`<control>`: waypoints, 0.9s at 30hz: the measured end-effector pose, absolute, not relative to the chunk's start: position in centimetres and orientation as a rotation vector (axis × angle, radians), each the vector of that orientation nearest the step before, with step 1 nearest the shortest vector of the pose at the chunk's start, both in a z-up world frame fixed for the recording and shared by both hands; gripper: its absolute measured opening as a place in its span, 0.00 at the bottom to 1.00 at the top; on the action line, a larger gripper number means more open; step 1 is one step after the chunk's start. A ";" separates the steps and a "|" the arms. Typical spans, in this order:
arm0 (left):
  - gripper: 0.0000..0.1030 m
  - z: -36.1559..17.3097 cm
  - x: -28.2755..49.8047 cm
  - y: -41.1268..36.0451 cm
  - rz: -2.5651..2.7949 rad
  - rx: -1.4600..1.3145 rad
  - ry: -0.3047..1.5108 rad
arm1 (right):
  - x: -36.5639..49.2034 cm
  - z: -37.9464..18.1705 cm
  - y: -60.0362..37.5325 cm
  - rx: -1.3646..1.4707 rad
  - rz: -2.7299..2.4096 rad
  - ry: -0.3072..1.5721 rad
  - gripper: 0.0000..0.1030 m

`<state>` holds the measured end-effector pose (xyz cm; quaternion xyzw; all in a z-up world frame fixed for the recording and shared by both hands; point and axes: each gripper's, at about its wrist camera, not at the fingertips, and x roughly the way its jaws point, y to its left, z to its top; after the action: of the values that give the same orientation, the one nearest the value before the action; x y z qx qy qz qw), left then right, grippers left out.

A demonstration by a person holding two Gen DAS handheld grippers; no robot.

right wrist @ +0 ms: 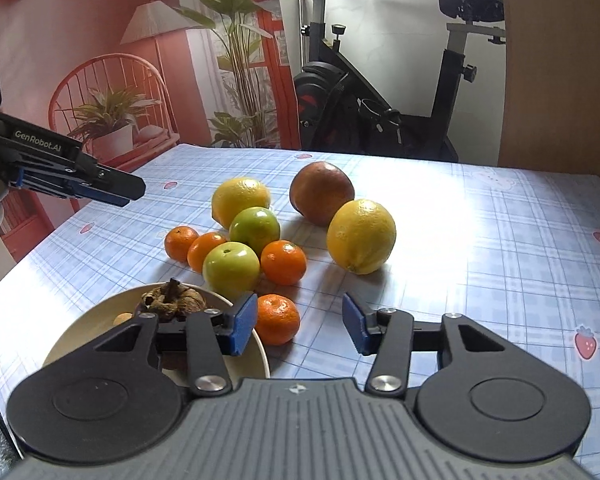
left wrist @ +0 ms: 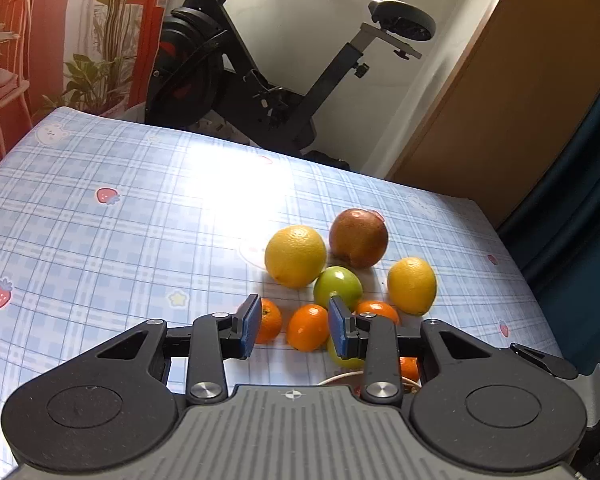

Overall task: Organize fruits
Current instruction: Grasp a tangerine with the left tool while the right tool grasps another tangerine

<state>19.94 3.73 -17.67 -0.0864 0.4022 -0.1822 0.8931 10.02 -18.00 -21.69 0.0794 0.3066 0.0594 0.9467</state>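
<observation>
Fruit cluster on bench [right wrist: 480, 240] beyond plate [right wrist: 240, 304]: nearest mandarin [right wrist: 278, 319] beside plate rim, just ahead-left of empty, part-open right tongs [right wrist: 299, 326]; left tongs [left wrist: 294, 326] likewise empty, narrowly parted, farther off.

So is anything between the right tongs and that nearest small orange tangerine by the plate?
Nothing visible. The small orange tangerine lies just beyond the right tongs, beside their left pad, touching the cream round plate.

Left gripper [left wrist: 294, 326] hides 1 green fruit [left wrist: 346, 358] partly — bowl [right wrist: 256, 346] mostly covered.
</observation>
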 end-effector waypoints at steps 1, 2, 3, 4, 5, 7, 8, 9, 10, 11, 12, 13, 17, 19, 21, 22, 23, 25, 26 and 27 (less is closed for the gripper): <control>0.36 -17.8 20.3 3.8 -0.367 -0.177 0.838 | 10.4 -21.8 -18.0 0.166 0.123 0.638 0.36; 0.36 -17.9 20.5 3.9 -0.359 -0.176 0.838 | 10.7 -21.9 -18.0 0.172 0.125 0.649 0.36; 0.36 -17.9 20.6 4.1 -0.351 -0.176 0.837 | 11.0 -22.0 -18.0 0.179 0.125 0.657 0.36; 0.36 -18.0 20.7 4.2 -0.344 -0.176 0.837 | 11.3 -22.1 -18.0 0.187 0.126 0.662 0.36; 0.36 -18.1 20.8 4.3 -0.341 -0.177 0.835 | 11.5 -22.1 -18.0 0.200 0.131 0.663 0.36; 0.36 -18.2 21.0 4.6 -0.335 -0.176 0.830 | 11.9 -22.0 -18.0 0.221 0.139 0.670 0.36; 0.36 -18.2 21.1 4.6 -0.331 -0.172 0.829 | 12.2 -21.9 -18.0 0.231 0.144 0.675 0.36; 0.36 -18.3 21.1 4.7 -0.328 -0.168 0.828 | 12.4 -21.8 -18.0 0.240 0.151 0.679 0.36; 0.36 -18.3 21.1 4.8 -0.326 -0.166 0.828 | 12.6 -21.8 -17.9 0.246 0.160 0.684 0.36; 0.36 -18.4 21.1 4.9 -0.326 -0.167 0.827 | 12.8 -21.8 -17.8 0.246 0.165 0.692 0.36; 0.36 -18.4 21.2 4.9 -0.326 -0.169 0.826 | 13.1 -21.9 -17.7 0.243 0.168 0.702 0.36; 0.36 -18.5 21.2 4.9 -0.326 -0.168 0.824 | 13.3 -21.9 -17.5 0.243 0.171 0.714 0.36; 0.36 -18.9 21.0 5.0 -0.328 -0.155 0.817 | 13.6 -22.3 -17.5 0.268 0.167 0.735 0.38; 0.36 -19.3 21.0 5.0 -0.327 -0.154 0.823 | 13.6 -22.4 -17.7 0.285 0.165 0.735 0.36; 0.36 -19.6 21.1 5.1 -0.323 -0.153 0.830 | 13.3 -22.3 -17.7 0.277 0.169 0.725 0.34; 0.36 -19.7 21.2 5.1 -0.322 -0.153 0.833 | 13.1 -22.2 -17.7 0.267 0.165 0.722 0.33; 0.36 -19.9 21.2 5.2 -0.320 -0.154 0.836 | 13.0 -22.1 -17.6 0.251 0.157 0.720 0.33; 0.36 -20.2 21.4 5.2 -0.316 -0.154 0.841 | 12.8 -22.1 -17.6 0.226 0.141 0.713 0.33; 0.36 -20.3 21.5 5.2 -0.313 -0.148 0.843 | 12.6 -22.1 -17.7 0.214 0.132 0.710 0.33; 0.36 -20.5 21.5 5.1 -0.314 -0.143 0.845 | 12.5 -22.1 -17.8 0.205 0.122 0.706 0.33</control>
<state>21.53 5.07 -20.49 -0.0692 0.4078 -0.1514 0.8978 12.50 -17.79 -22.11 0.1002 0.3450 0.0594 0.9313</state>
